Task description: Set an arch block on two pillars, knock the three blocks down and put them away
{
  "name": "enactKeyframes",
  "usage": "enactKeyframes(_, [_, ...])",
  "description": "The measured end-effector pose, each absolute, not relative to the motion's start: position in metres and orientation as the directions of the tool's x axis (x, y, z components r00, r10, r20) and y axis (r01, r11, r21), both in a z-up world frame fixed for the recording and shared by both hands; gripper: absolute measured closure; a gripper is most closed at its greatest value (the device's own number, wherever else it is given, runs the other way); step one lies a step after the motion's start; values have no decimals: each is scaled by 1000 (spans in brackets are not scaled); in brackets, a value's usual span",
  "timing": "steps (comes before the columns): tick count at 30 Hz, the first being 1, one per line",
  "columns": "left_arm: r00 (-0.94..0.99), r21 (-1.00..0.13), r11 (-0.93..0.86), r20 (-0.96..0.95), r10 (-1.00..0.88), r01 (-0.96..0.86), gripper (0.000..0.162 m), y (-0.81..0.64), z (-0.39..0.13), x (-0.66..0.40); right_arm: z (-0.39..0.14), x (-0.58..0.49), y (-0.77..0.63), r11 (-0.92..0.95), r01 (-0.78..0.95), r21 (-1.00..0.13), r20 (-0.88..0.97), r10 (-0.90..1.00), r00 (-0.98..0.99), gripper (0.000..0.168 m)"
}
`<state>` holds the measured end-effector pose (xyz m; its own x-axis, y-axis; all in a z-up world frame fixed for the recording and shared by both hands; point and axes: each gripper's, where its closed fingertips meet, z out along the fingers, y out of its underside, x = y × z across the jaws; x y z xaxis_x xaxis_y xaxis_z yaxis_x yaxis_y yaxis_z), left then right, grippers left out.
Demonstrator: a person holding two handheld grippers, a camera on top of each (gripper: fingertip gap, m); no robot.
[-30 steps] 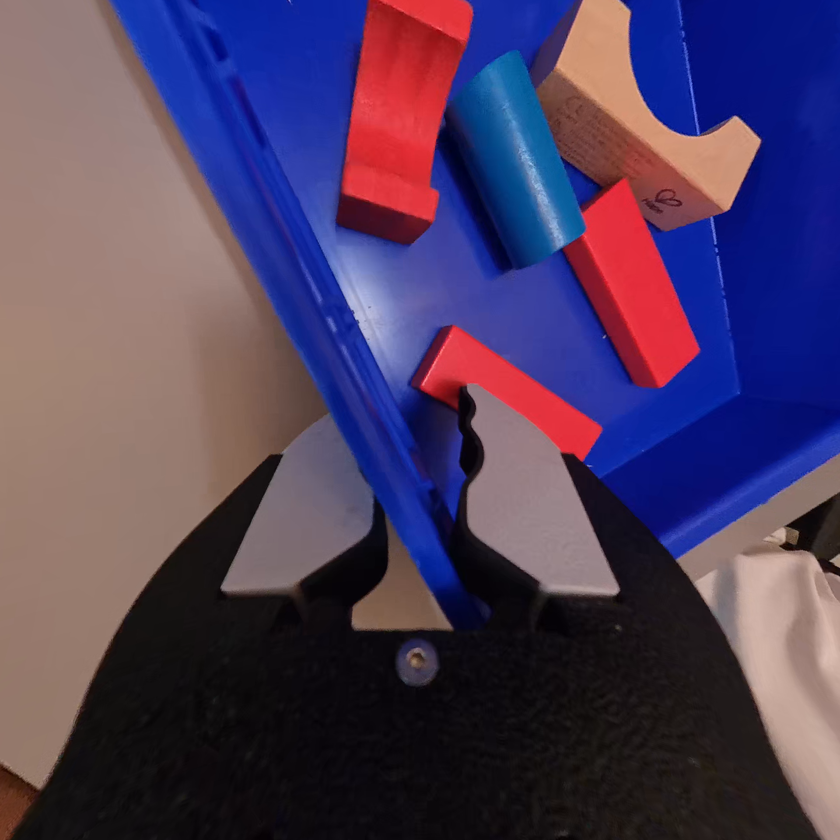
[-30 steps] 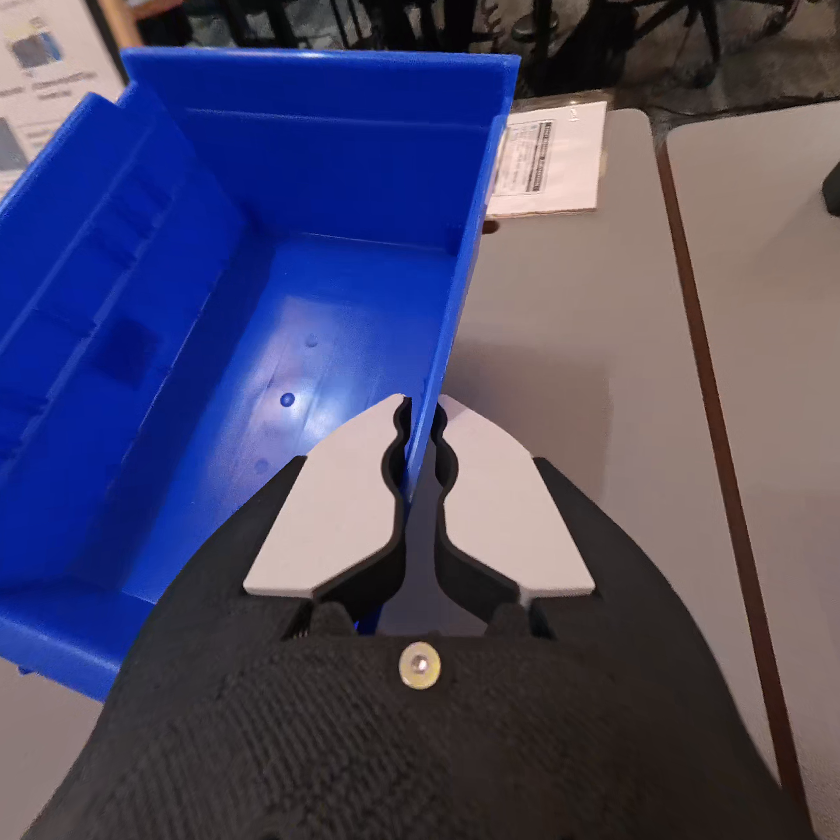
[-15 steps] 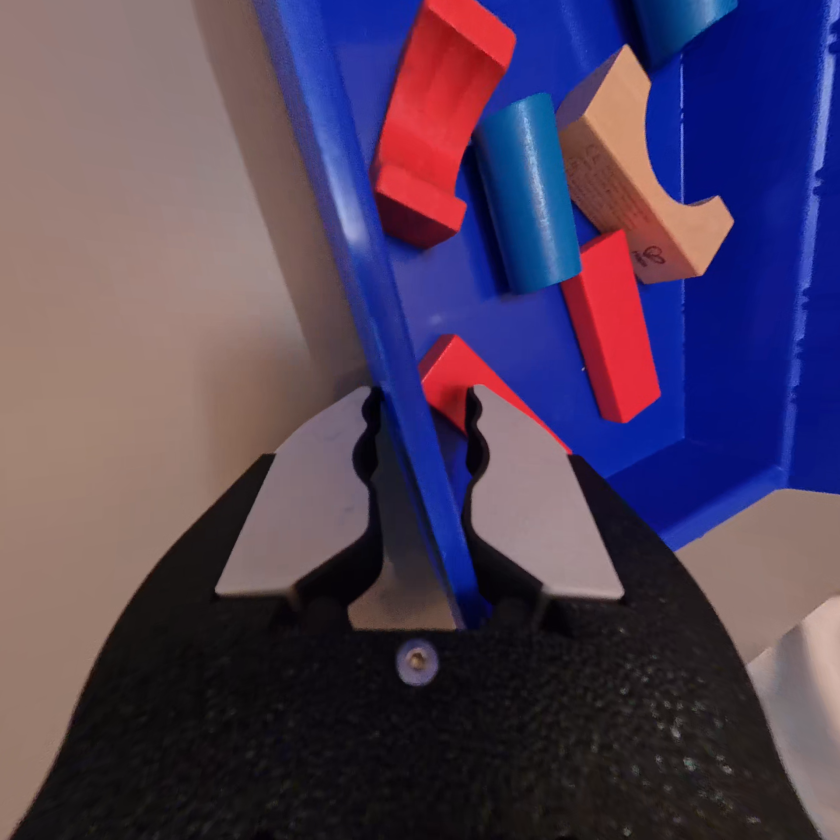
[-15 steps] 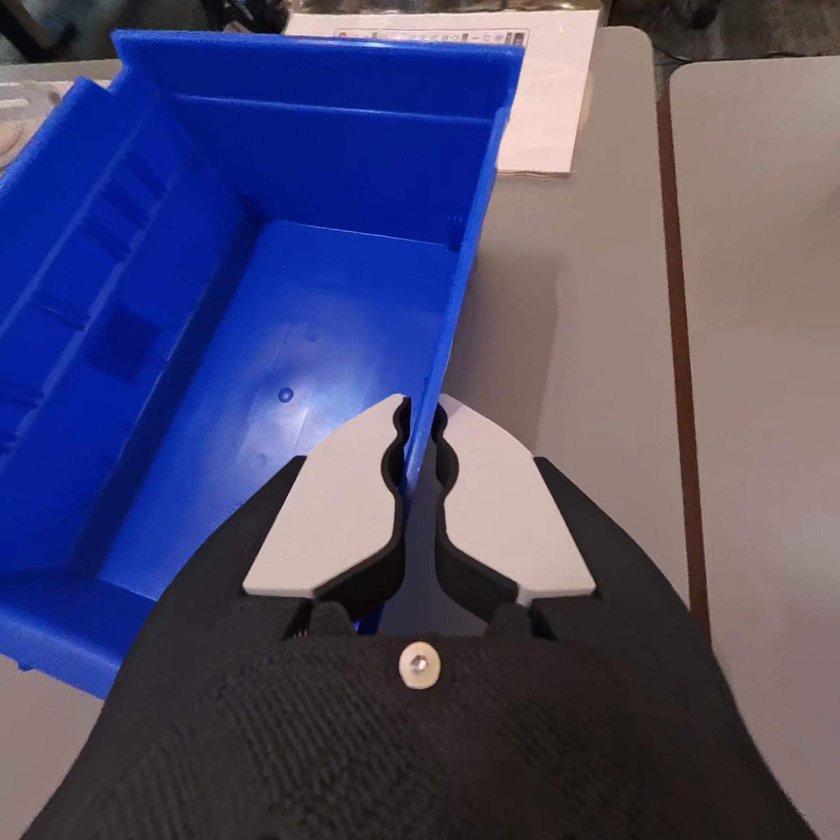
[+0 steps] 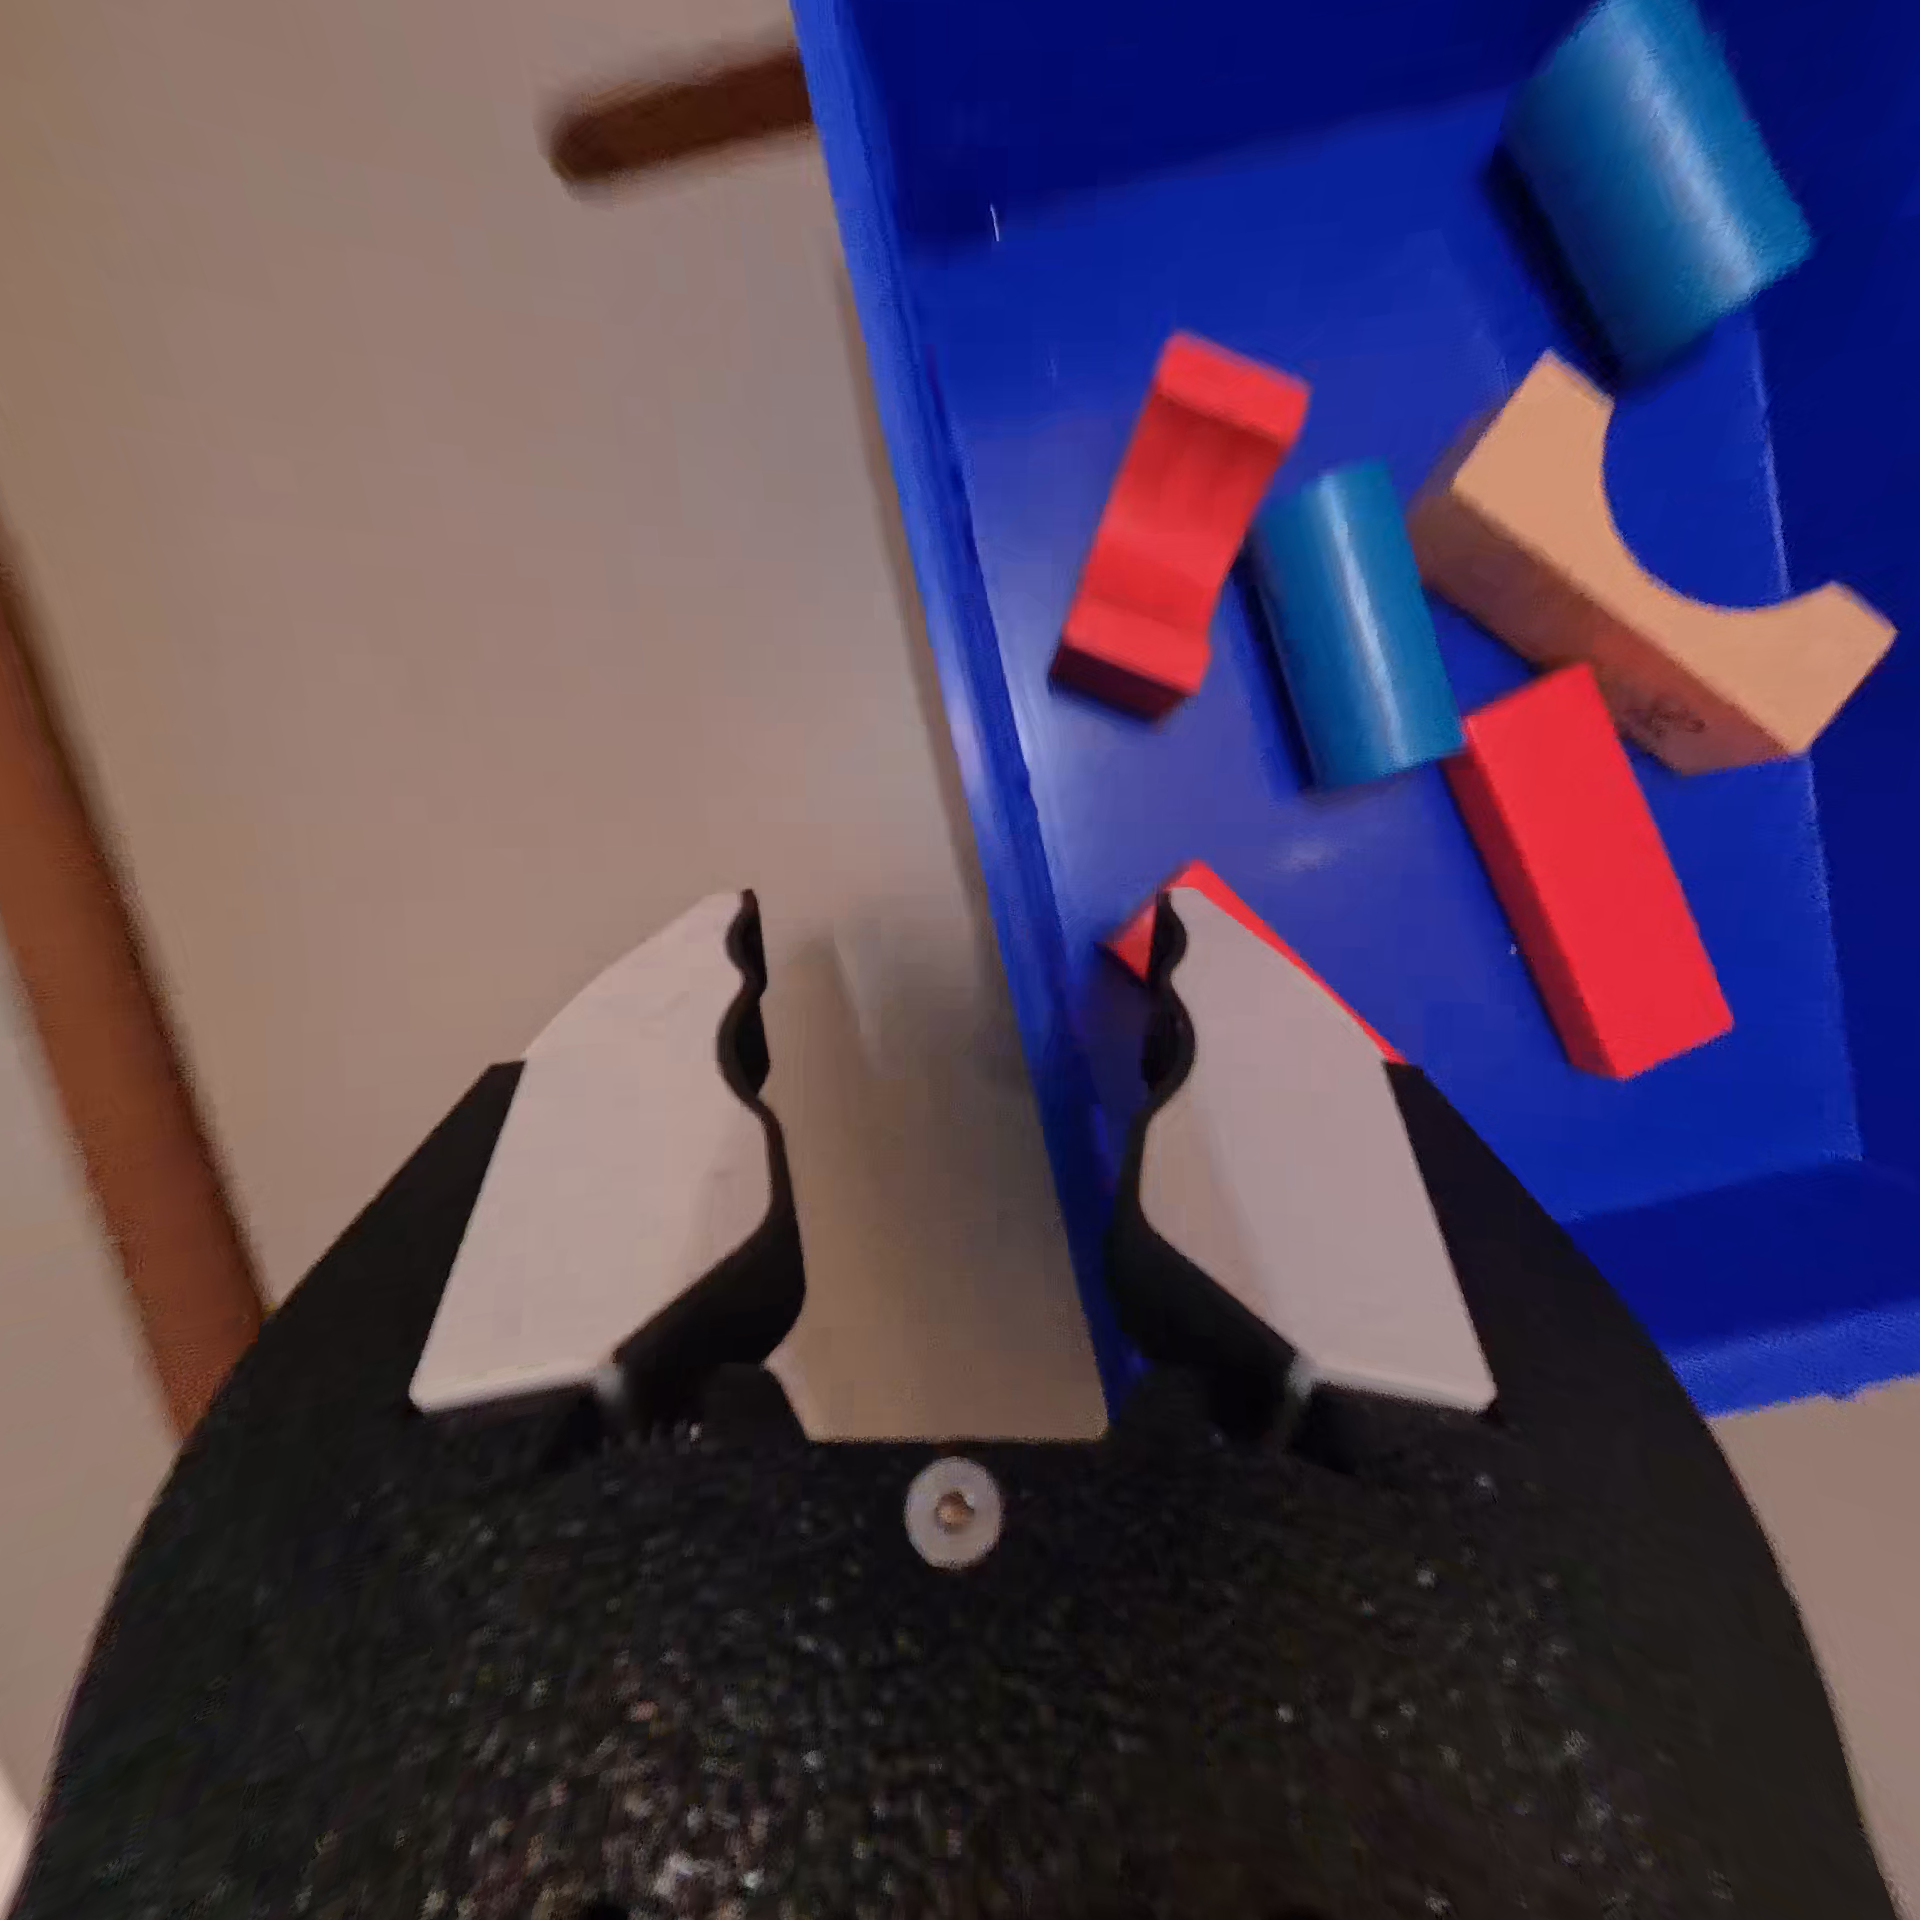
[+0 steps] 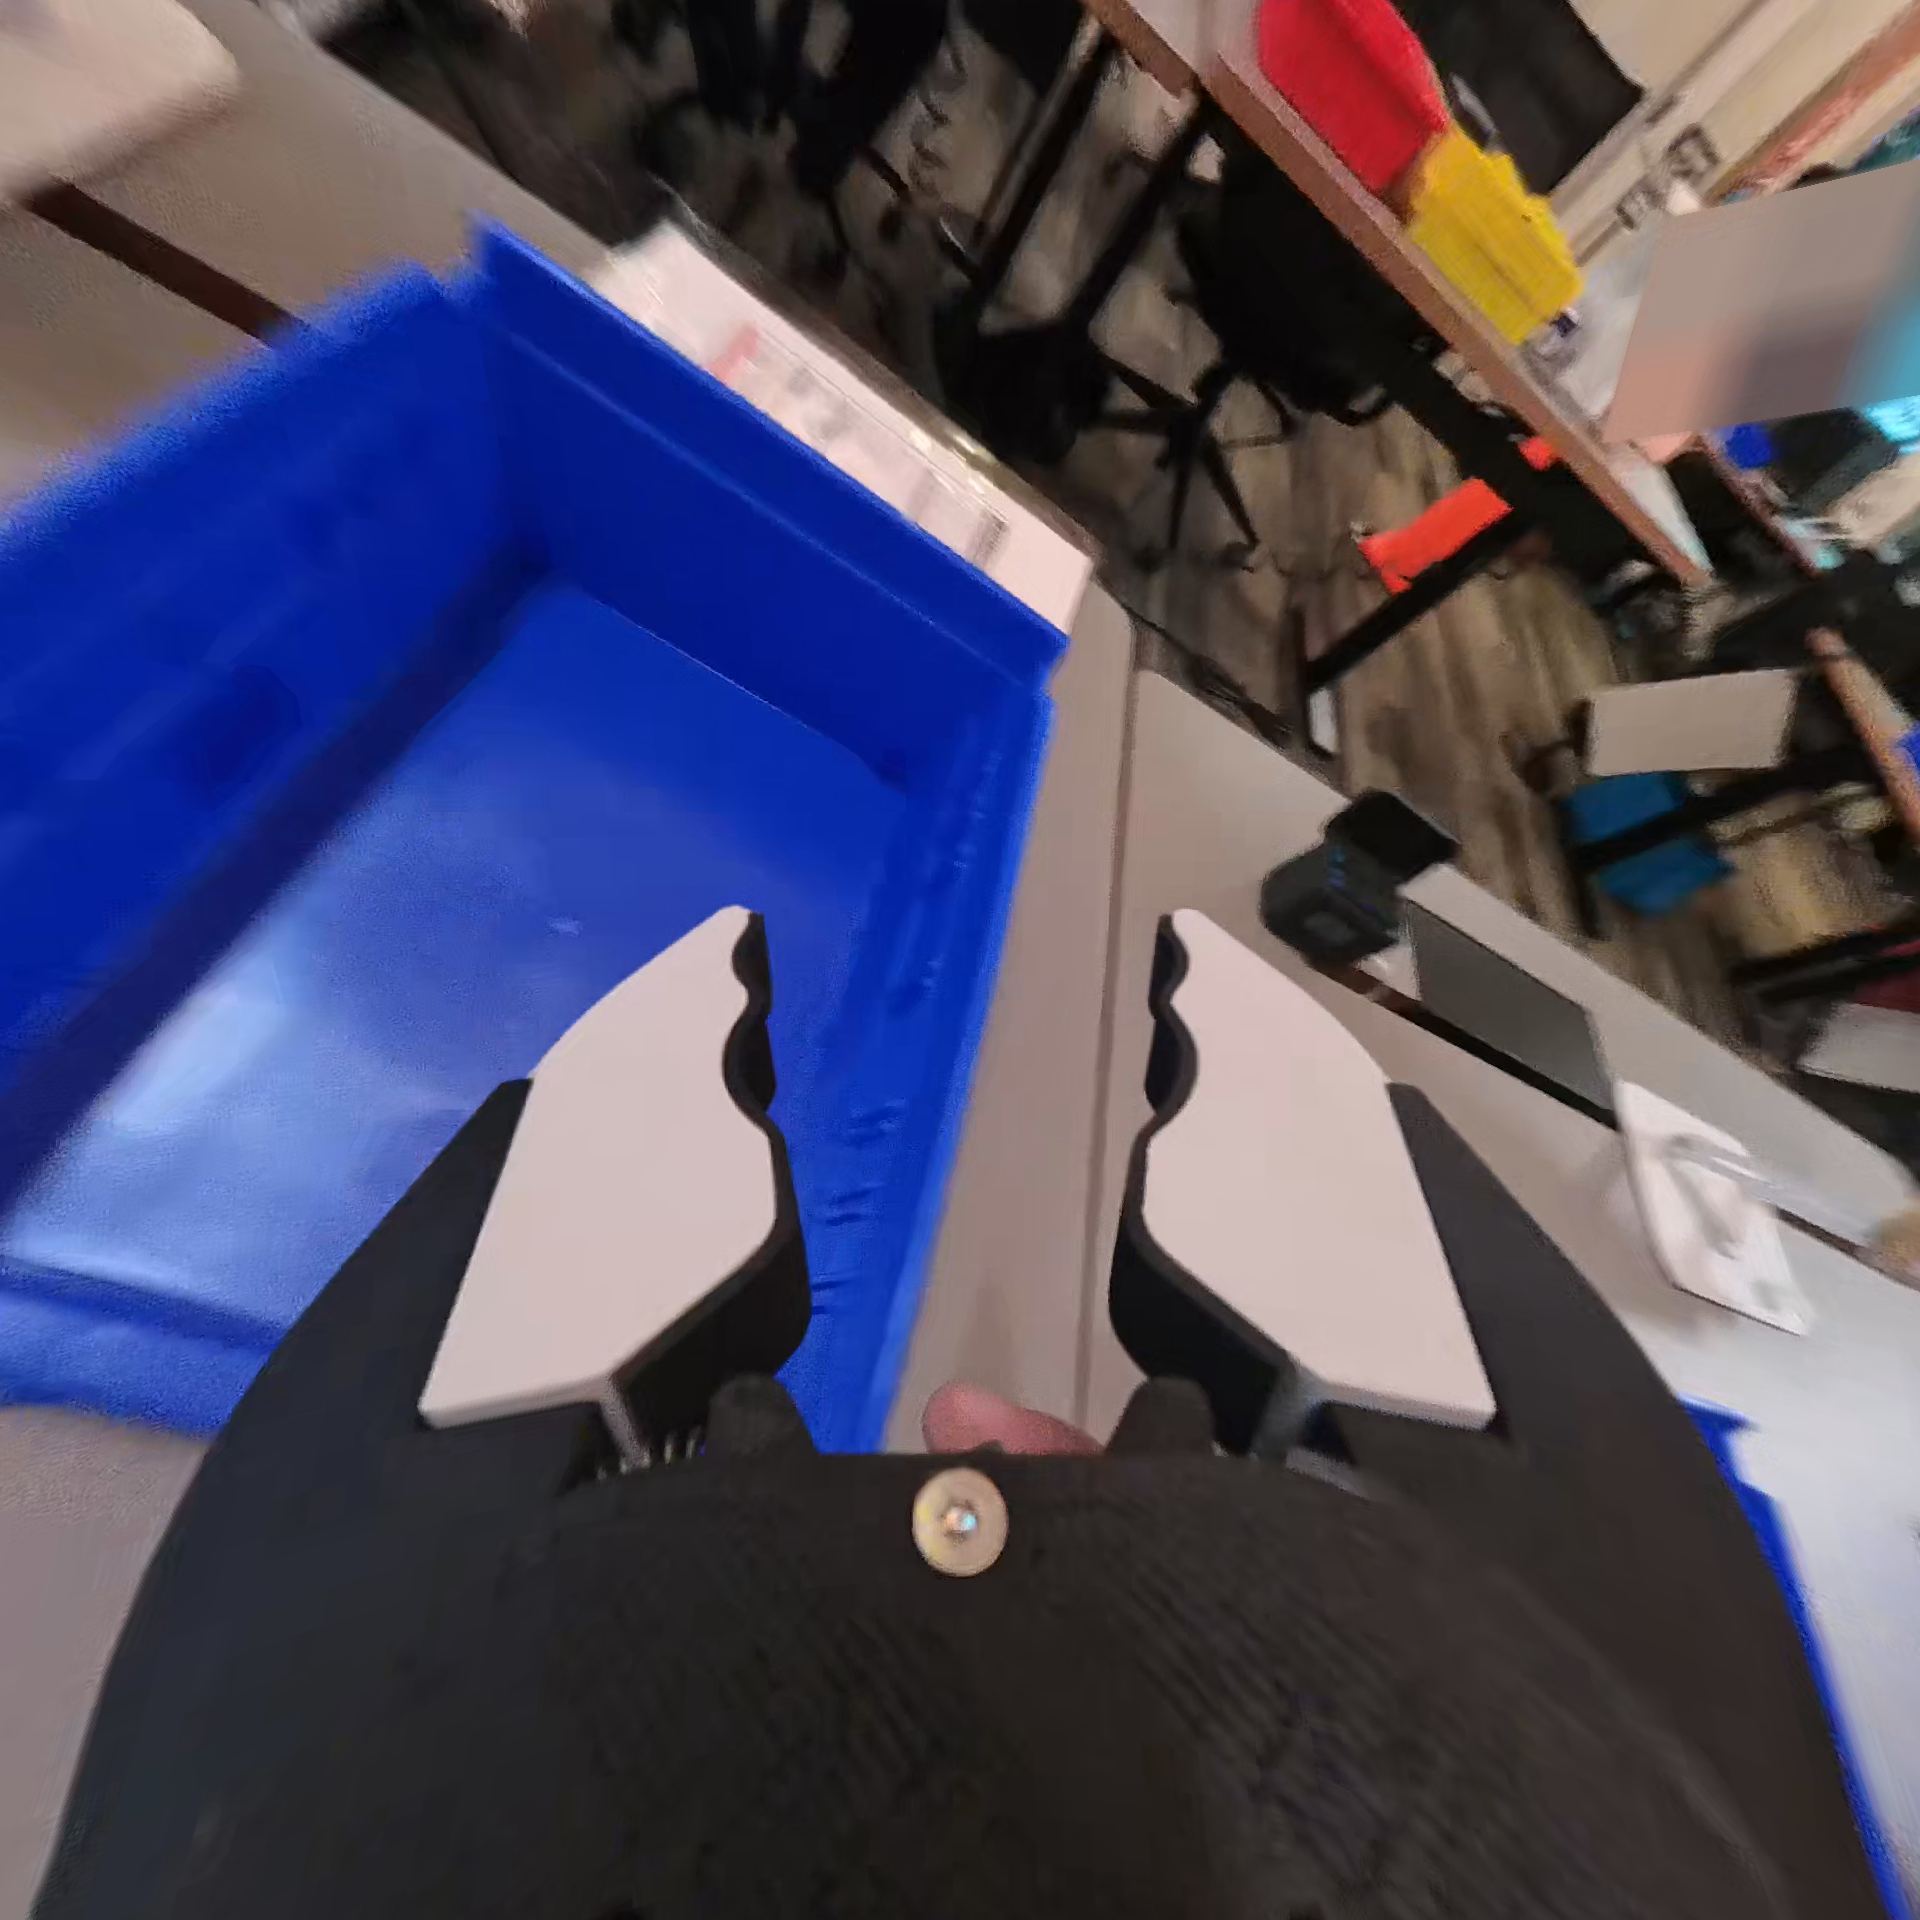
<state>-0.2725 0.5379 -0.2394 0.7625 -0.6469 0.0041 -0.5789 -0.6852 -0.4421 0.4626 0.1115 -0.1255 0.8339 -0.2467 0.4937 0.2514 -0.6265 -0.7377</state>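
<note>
Blocks lie loose on the floor of a blue bin in the left wrist view: a red arch block, a small blue cylinder, a natural-wood arch block, a red rectangular block, a larger blue cylinder toward the far end, and a flat red block partly hidden behind one finger. The left gripper is spread wide, its fingers on either side of the bin's side wall; the wall runs up through the gap close to the right finger, and whether it touches the pad is unclear. Beige tabletop fills the space left of the bin, crossed by a dark brown seam.

In the right wrist view, the right gripper is likewise spread apart, holding nothing. Its left finger sits over the inside of an empty blue bin, and the bin's side wall passes up through the gap, nearer the left finger. Grey tabletop shows through the rest of the gap. A fingertip shows at the base of the fingers. White sheets of paper lie beyond the bin, a small black device stands to the right, and cluttered shelves hold red and yellow bins.
</note>
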Motion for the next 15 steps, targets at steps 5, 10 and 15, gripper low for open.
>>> enactKeyframes(5, [741, -739, -385, -225, -632, -553, 88, 560, -151, -252, -118, 349, 126, -470, 33, -882, 65, -52, 997, 78])
enactKeyframes(10, [645, -790, -269, -198, -738, -551, 86, 532, -144, -213, -126, 277, 120, -423, -20, -906, -51, 61, 997, 75])
enactKeyframes(15, [629, -595, -436, -155, -761, -675, 89, 505, -170, -197, -134, 235, 112, -373, -99, -923, -146, 100, 984, 79])
